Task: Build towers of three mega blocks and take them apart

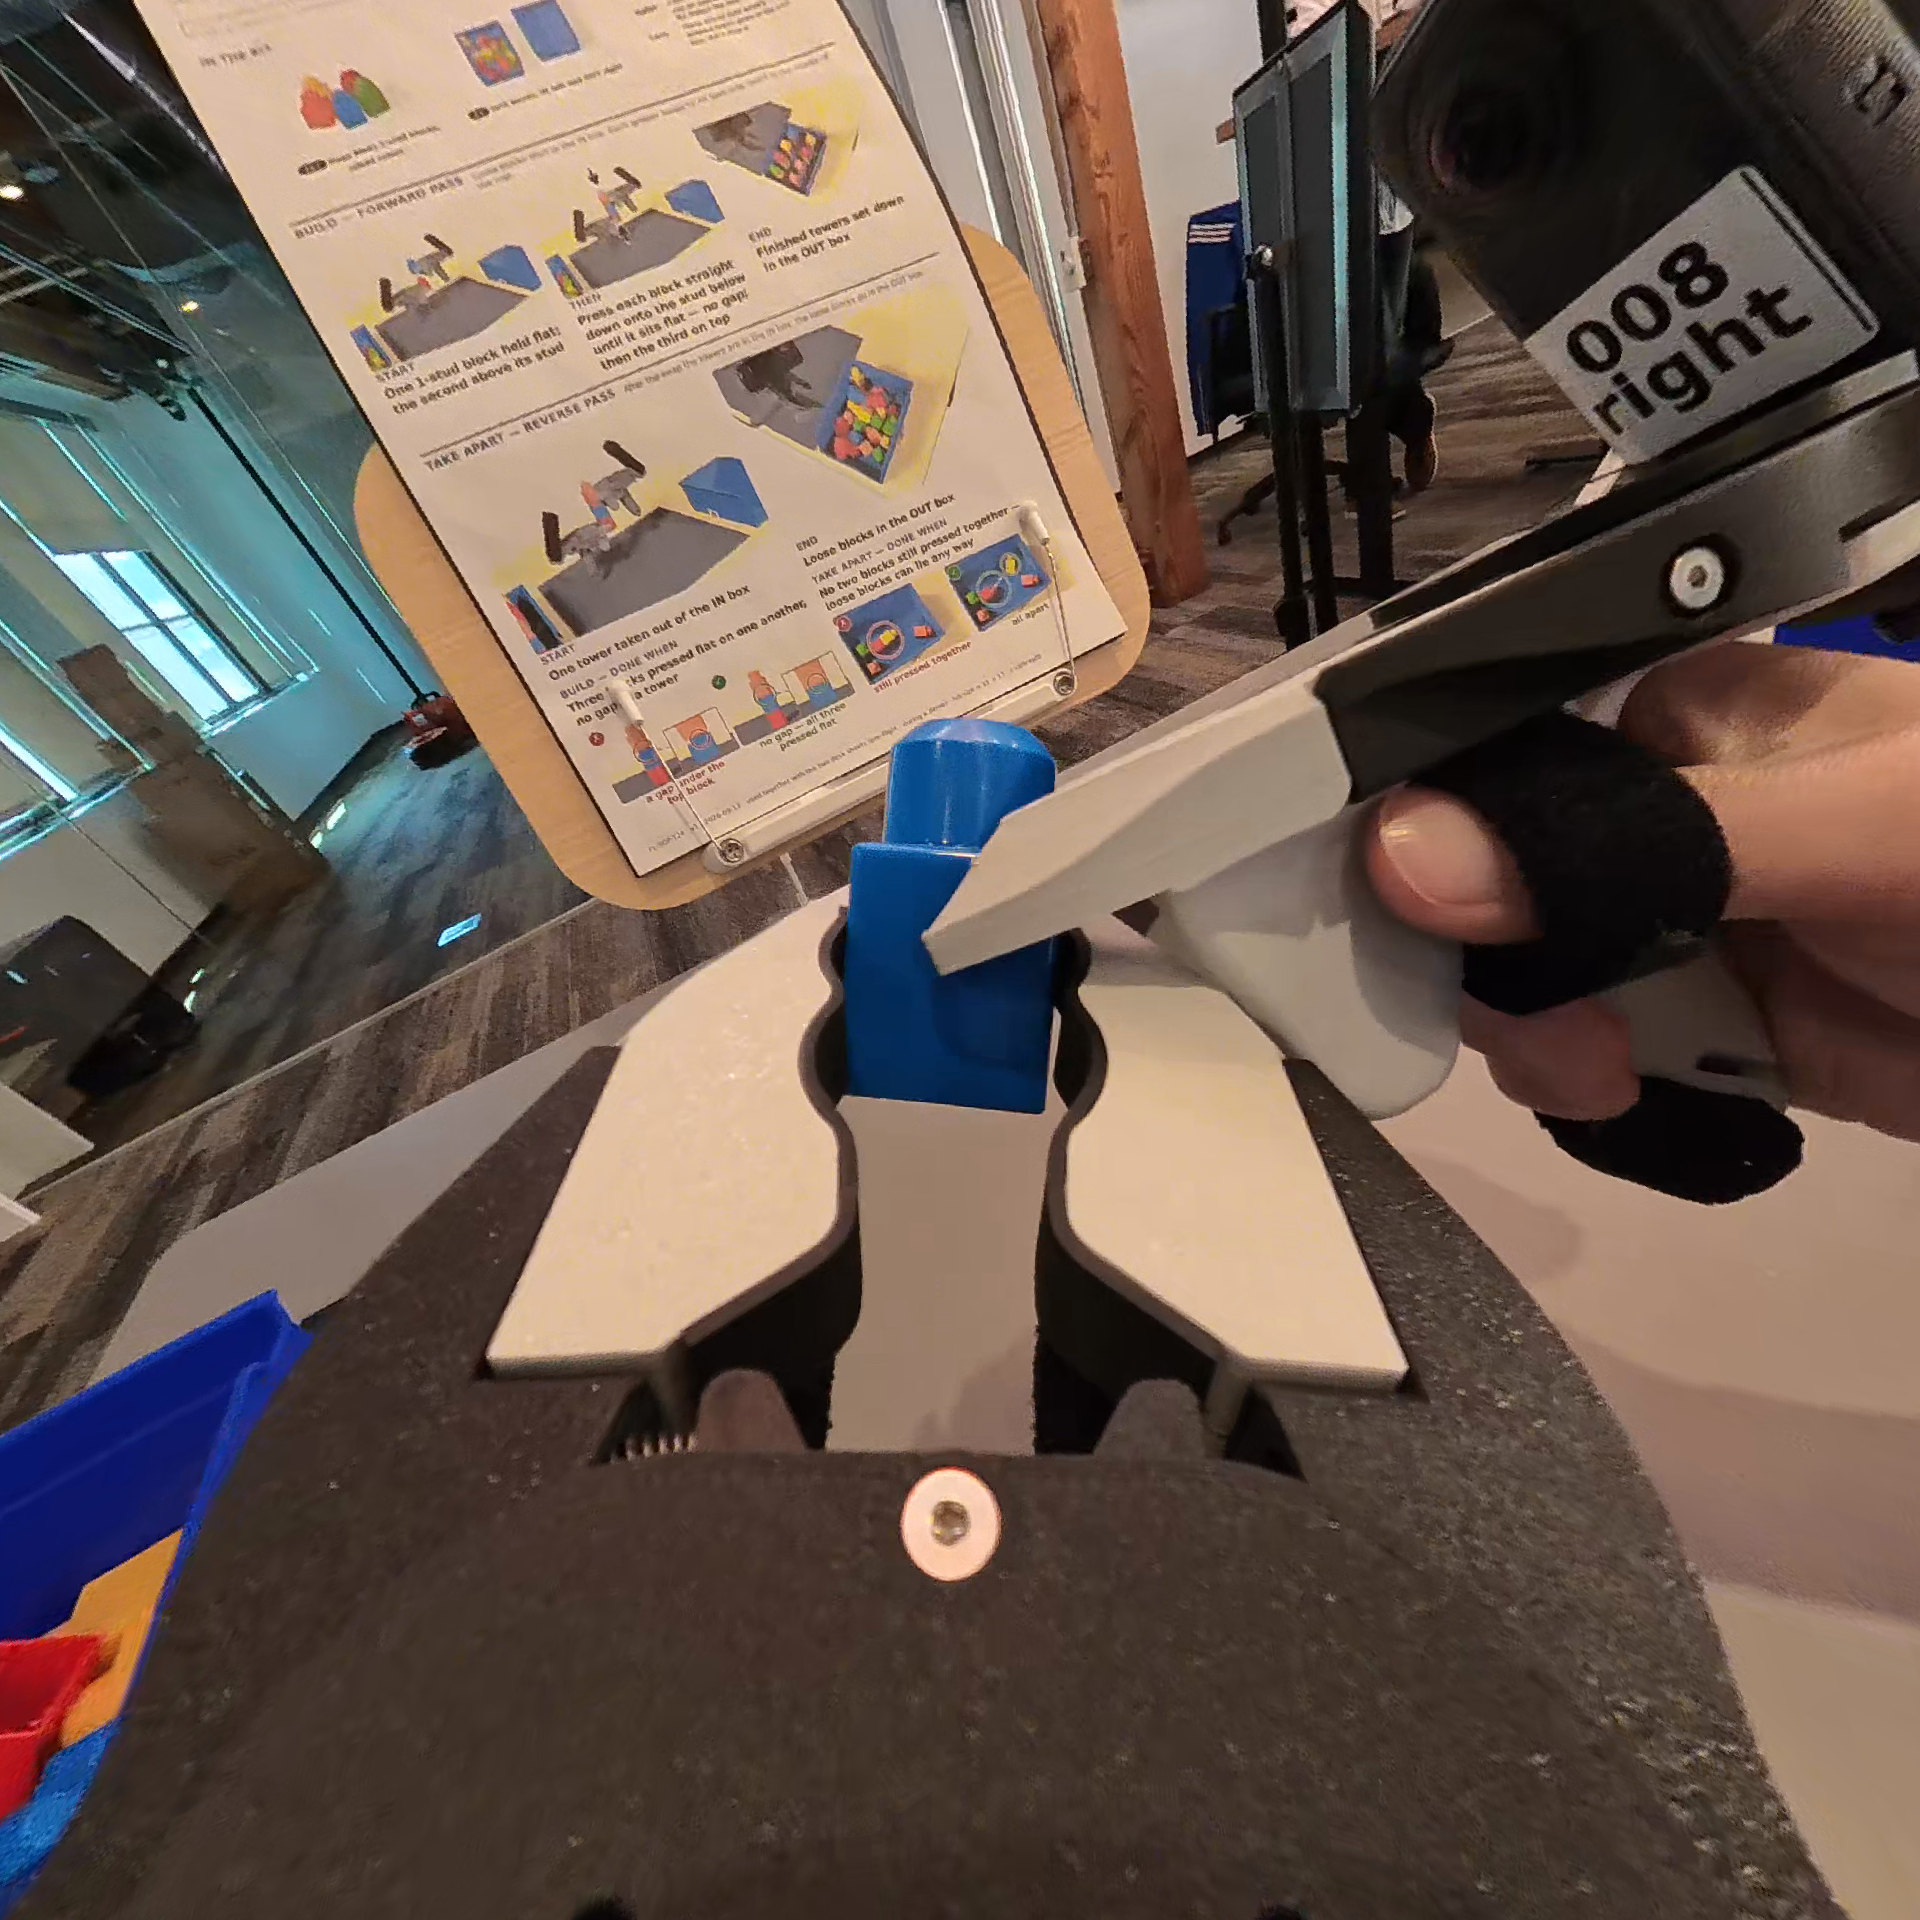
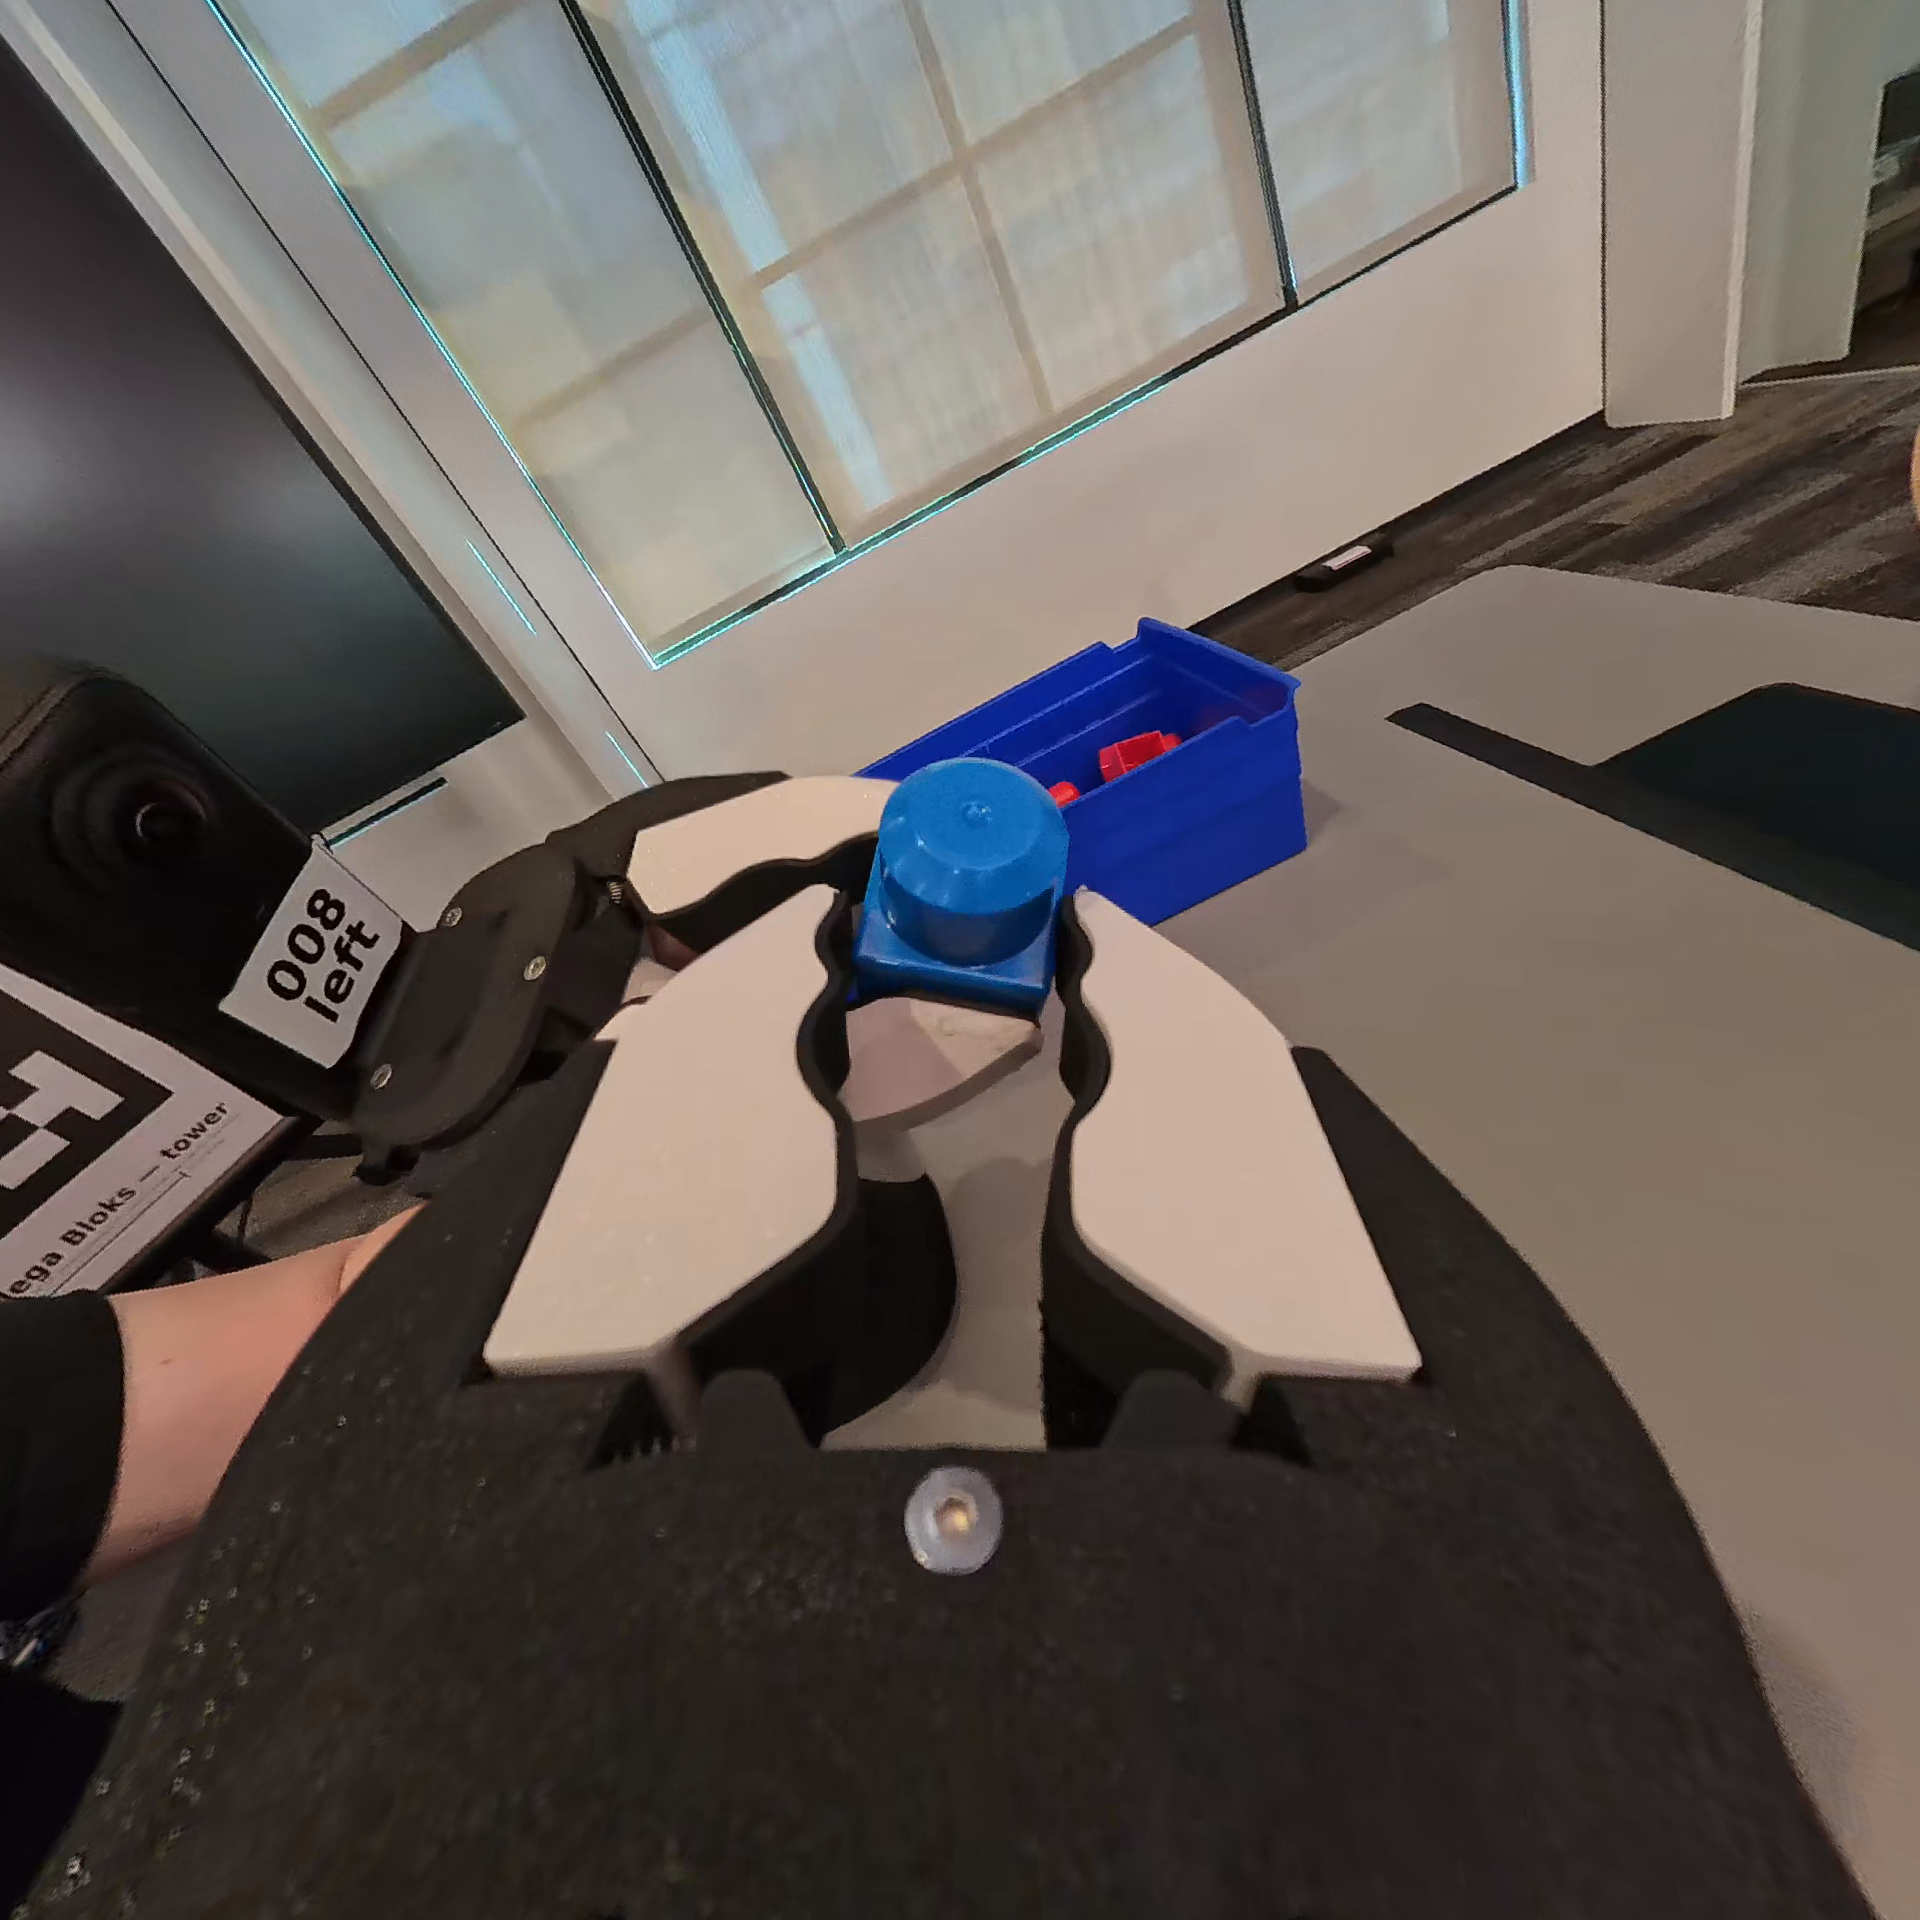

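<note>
Grippers are both pinching one blue single-stud plastic block [image 2: 956, 914]: left gripper [image 1: 951, 1023], right gripper [image 2: 951, 961]. Beyond, blue plastic bin [image 2: 1195, 821] is holding red blocks [image 2: 1132, 756], perhaps two.

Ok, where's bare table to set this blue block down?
Bare grey table lies right of the blue bin, up to the dark mat. It is crowded at the blue block, gripped by left tongs and right tongs.
</note>
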The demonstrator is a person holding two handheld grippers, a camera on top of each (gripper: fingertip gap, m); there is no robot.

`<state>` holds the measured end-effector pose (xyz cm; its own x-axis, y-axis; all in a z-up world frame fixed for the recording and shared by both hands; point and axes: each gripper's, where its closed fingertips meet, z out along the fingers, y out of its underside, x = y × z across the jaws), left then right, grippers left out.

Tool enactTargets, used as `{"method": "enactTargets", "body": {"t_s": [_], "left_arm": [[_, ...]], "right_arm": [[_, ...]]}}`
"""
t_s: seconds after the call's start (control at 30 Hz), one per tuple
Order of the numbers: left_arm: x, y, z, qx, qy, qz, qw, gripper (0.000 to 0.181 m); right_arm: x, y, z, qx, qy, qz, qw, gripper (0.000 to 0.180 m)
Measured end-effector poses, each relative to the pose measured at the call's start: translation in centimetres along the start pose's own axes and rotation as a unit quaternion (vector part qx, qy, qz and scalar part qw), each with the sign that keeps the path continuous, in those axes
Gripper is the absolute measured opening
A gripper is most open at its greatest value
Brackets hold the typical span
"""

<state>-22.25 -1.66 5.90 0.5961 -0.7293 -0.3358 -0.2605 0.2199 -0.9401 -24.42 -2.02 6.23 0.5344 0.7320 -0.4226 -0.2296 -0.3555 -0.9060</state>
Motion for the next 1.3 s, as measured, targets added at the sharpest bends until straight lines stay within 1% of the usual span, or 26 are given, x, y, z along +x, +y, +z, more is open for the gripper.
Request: {"method": "enactTargets", "body": {"t_s": [0.13,0.2,0.23,0.27,0.33,0.37,0.4,0.43,0.47,0.53,0.6,0.77,0.87,0.93,1.1,1.2,1.3], "left_arm": [[0.2,0.4,-0.3,0.001,0.002,-0.008,1.000,0.037],[0.4,1.6,-0.5,-0.025,0.016,-0.009,1.000,0.041],[0.9,2.5,-0.6,-0.043,0.038,-0.019,0.998,0.041],[1.9,3.5,-0.6,-0.060,0.078,-0.037,0.994,0.042],[4.9,5.6,-0.8,-0.090,0.193,-0.069,0.975,0.051],[6.6,6.7,-1.1,-0.107,0.256,-0.072,0.958,0.050],[7.3,8.1,-1.0,-0.127,0.287,-0.066,0.947,0.056],[7.3,9.5,-0.6,-0.142,0.296,-0.045,0.943,0.063],[7.3,10.7,-0.2,-0.148,0.312,-0.009,0.939,0.062],[7.2,12.5,0.8,-0.148,0.323,0.042,0.934,0.061],[7.6,13.4,1.7,-0.150,0.341,0.059,0.926,0.060],[9.5,14.6,3.4,-0.160,0.398,0.023,0.903,0.053],[10.1,14.9,3.8,-0.147,0.421,0.031,0.895,0.045],[10.3,14.9,4.1,-0.144,0.433,0.020,0.890,0.044],[11.0,16.4,4.7,-0.166,0.439,0.033,0.883,0.046],[11.2,17.1,5.1,-0.186,0.431,0.048,0.881,0.037],[11.6,16.8,5.1,-0.190,0.444,0.040,0.875,0.036]], "right_arm": [[0.9,-0.4,-0.6,0.005,0.017,-0.018,1.000,0.036],[1.6,-1.1,-1.7,0.003,0.015,-0.021,1.000,0.036],[1.8,-1.5,-2.5,0.003,0.008,-0.027,1.000,0.036],[2.2,-2.0,-3.3,0.002,0.007,-0.039,0.999,0.036],[2.7,-2.3,-4.9,-0.018,-0.001,-0.075,0.997,0.036],[3.0,-2.4,-5.6,-0.026,-0.003,-0.093,0.995,0.036],[3.4,-2.5,-6.3,-0.030,0.001,-0.102,0.994,0.036],[3.8,-2.5,-6.9,-0.033,0.003,-0.103,0.994,0.036],[4.0,-2.6,-7.4,-0.031,0.002,-0.100,0.994,0.036],[4.5,-2.8,-8.2,-0.025,0.000,-0.093,0.995,0.036],[5.1,-2.7,-8.6,-0.029,0.007,-0.094,0.995,0.036],[5.8,-2.2,-9.0,-0.043,0.014,-0.095,0.994,0.036],[5.8,-2.0,-9.0,-0.049,0.010,-0.094,0.994,0.037],[5.8,-1.9,-9.0,-0.054,0.007,-0.092,0.994,0.036],[6.2,-1.4,-9.2,-0.067,0.006,-0.090,0.994,0.036],[6.2,-0.7,-9.3,-0.079,-0.017,-0.088,0.993,0.036],[6.3,1.1,-9.5,-0.112,-0.049,-0.099,0.988,0.036]]}}
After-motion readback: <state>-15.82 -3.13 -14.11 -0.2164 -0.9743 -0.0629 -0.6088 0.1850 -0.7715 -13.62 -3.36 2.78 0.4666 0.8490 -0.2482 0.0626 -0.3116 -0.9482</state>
